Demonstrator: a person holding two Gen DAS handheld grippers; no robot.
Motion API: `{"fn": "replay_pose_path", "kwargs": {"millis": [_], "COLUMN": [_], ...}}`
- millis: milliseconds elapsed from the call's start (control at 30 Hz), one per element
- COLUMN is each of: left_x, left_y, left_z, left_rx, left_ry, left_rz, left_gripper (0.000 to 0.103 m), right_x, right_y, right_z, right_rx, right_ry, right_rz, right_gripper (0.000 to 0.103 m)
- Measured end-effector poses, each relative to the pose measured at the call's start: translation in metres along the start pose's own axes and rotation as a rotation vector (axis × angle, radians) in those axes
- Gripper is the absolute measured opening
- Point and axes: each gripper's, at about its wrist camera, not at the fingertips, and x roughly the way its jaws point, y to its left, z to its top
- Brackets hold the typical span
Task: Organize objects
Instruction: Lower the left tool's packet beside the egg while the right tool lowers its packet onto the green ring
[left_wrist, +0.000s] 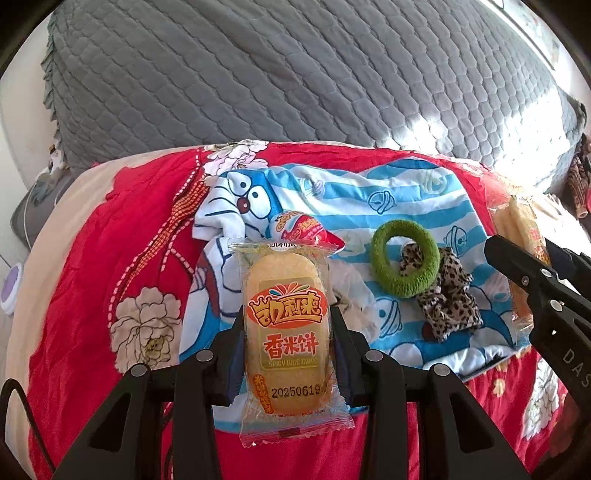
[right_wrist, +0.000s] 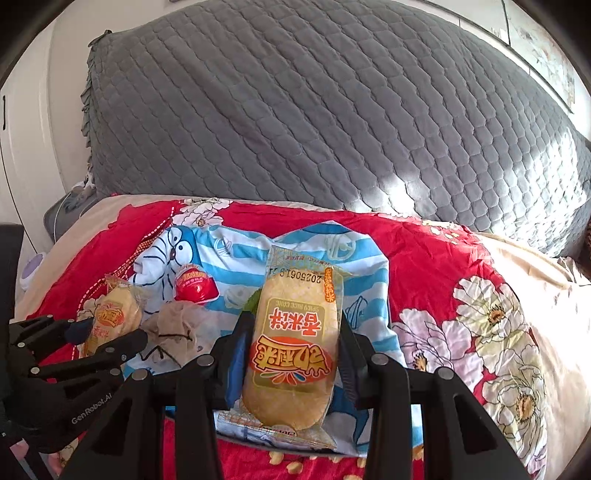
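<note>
We only catch a sliver of the green hair tie (right_wrist: 252, 302) behind the right tool's rice cake pack (right_wrist: 295, 347). The purple thing (left_wrist: 11, 286) far left is cut off, can't tell what it is.

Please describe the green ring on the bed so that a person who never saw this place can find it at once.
Look at the red flowered quilt in front of the grey padded headboard; a blue and white striped cartoon cloth lies on it. The green ring lies on that cloth, touching a leopard-print scrunchie. It is the only plain green, fuzzy, round thing there.
</note>
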Motion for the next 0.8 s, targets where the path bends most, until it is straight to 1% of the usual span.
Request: {"fn": "replay_pose_path", "kwargs": {"millis": [333,500,800], "left_x": [0.017,0.024,0.038], "left_y": [-0.008,-0.007,-0.006], "left_z": [0.012,0.014,0.016], "left_rx": [0.009,-0.007,-0.004], "left_ry": [0.002,0.005,0.015], "left_rz": [-0.008,-0.007,0.000], "left_gripper": [0.041,0.041,0.041], "right_x": [0.019,0.029,0.044], "right_y": [-0.001,-0.004,-0.004], "right_z": [0.005,0.004,0.006], "right_rx": [-0.004,-0.007,-0.010], "right_ry": [0.013,0.023,0.039], "right_rz": [-0.010,-0.017,-0.015], "right_gripper": [0.042,0.042,0.042]}}
